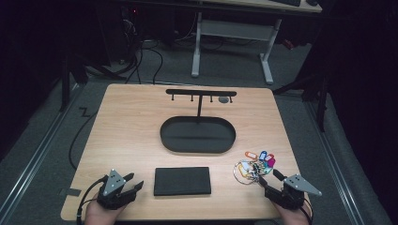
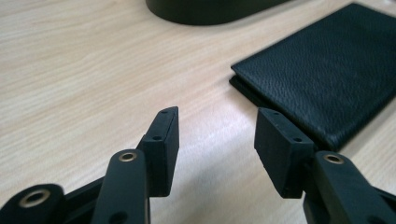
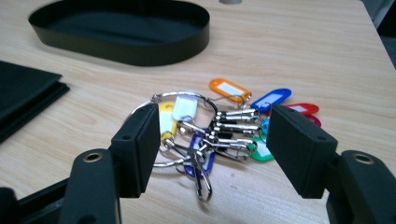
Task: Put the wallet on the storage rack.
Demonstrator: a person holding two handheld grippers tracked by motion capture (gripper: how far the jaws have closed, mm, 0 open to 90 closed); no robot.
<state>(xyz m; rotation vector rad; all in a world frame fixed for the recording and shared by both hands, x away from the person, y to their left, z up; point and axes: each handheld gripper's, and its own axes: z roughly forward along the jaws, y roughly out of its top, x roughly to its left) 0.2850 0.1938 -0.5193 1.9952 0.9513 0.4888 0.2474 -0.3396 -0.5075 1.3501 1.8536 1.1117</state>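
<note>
You have on the worktop [image 1: 131,126]: one oval tray [image 1: 197,135], one hook rack [image 1: 201,93], one black wallet [image 1: 182,181], one key ring [image 1: 248,169] with at least seven coloured tags [image 3: 228,88], two grippers.

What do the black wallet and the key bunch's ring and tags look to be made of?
Wallet: leather or imitation leather, matte, with a pebbled grain. Ring and clips: shiny silver metal, by the glints. Tags: glossy coloured plastic, probably, with white label windows.
</note>
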